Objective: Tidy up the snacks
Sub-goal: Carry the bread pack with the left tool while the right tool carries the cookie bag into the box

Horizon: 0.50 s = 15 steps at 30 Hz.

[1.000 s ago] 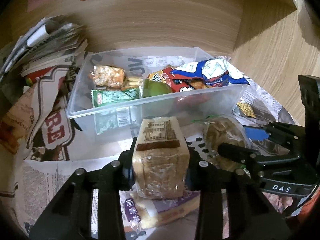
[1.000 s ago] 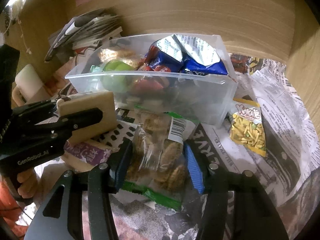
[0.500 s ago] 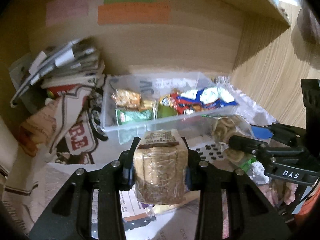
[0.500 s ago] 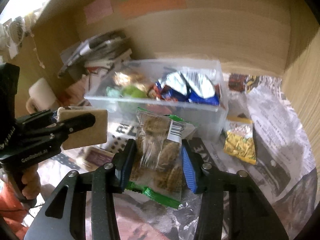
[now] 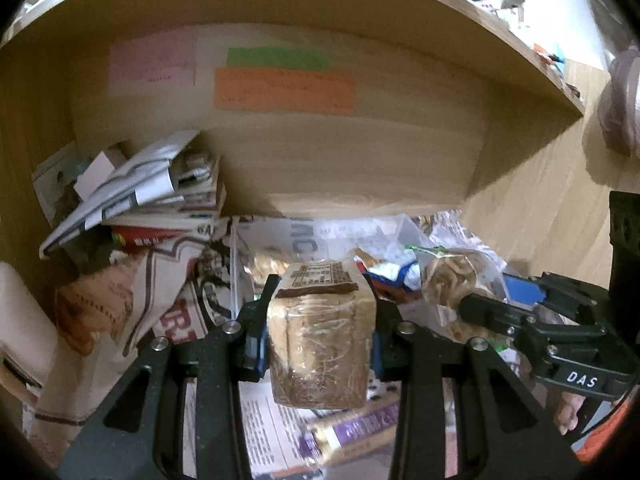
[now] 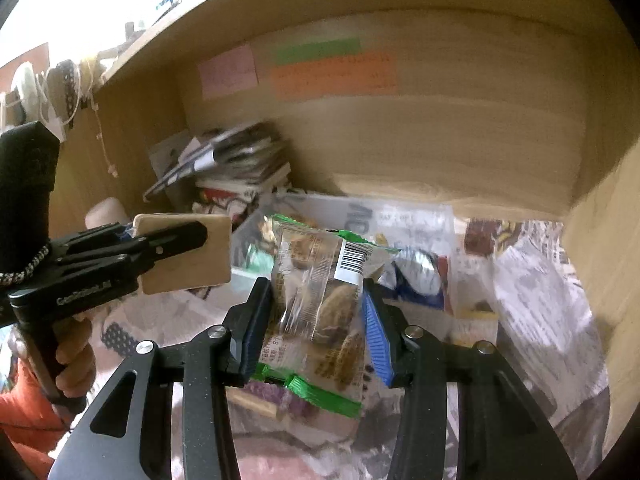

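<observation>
My left gripper (image 5: 318, 344) is shut on a wrapped bread loaf (image 5: 320, 340) and holds it in the air in front of the clear snack bin (image 5: 400, 228). The loaf also shows in the right wrist view (image 6: 184, 256), at the left. My right gripper (image 6: 316, 316) is shut on a clear cookie bag with green ends (image 6: 320, 300), also lifted. The bag shows in the left wrist view (image 5: 452, 280) at the right. The bin (image 6: 412, 216) holds several snack packs, partly hidden behind both held items.
A purple-wrapped snack (image 5: 356, 436) lies on the newspaper below the loaf. A stack of papers and magazines (image 5: 152, 192) sits at the back left. Wooden back wall with coloured notes (image 5: 284, 88) and a side wall (image 6: 600, 260) on the right enclose the space.
Both grippers have risen with their items, away from the table. The bin now sits lower and farther in both views, and more of the back wall shows.
</observation>
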Tool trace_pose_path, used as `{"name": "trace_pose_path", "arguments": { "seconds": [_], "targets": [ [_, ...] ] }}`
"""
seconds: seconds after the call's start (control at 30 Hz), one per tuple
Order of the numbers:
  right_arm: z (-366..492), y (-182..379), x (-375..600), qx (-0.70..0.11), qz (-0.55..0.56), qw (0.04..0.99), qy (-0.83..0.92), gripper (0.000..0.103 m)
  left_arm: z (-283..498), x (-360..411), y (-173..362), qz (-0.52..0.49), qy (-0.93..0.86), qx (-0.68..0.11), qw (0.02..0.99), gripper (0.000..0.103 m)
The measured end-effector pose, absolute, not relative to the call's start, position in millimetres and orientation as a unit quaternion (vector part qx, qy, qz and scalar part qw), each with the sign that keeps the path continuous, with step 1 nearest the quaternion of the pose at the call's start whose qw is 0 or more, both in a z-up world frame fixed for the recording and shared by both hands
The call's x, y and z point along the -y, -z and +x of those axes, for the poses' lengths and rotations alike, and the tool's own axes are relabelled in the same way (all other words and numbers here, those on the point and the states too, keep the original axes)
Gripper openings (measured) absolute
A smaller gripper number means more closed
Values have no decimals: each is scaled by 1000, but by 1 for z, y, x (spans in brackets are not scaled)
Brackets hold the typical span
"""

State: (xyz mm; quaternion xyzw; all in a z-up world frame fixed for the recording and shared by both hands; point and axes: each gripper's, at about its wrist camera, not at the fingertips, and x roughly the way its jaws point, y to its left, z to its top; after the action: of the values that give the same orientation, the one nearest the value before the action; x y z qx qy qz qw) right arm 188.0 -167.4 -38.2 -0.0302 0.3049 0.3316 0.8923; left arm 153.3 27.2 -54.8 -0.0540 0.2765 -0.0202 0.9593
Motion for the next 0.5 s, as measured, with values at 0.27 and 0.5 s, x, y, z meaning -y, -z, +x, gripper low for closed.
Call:
{"name": "trace_pose_path", "arguments": {
  "seconds": [0.27, 0.5],
  "targets": [
    [211, 36, 149, -301, -32, 893, -332, 41, 187, -36, 56, -57, 12, -277, 959, 37],
    [241, 44, 133, -314, -40, 891, -325, 41, 220, -40, 68, -58, 13, -296, 953, 37]
  ]
}}
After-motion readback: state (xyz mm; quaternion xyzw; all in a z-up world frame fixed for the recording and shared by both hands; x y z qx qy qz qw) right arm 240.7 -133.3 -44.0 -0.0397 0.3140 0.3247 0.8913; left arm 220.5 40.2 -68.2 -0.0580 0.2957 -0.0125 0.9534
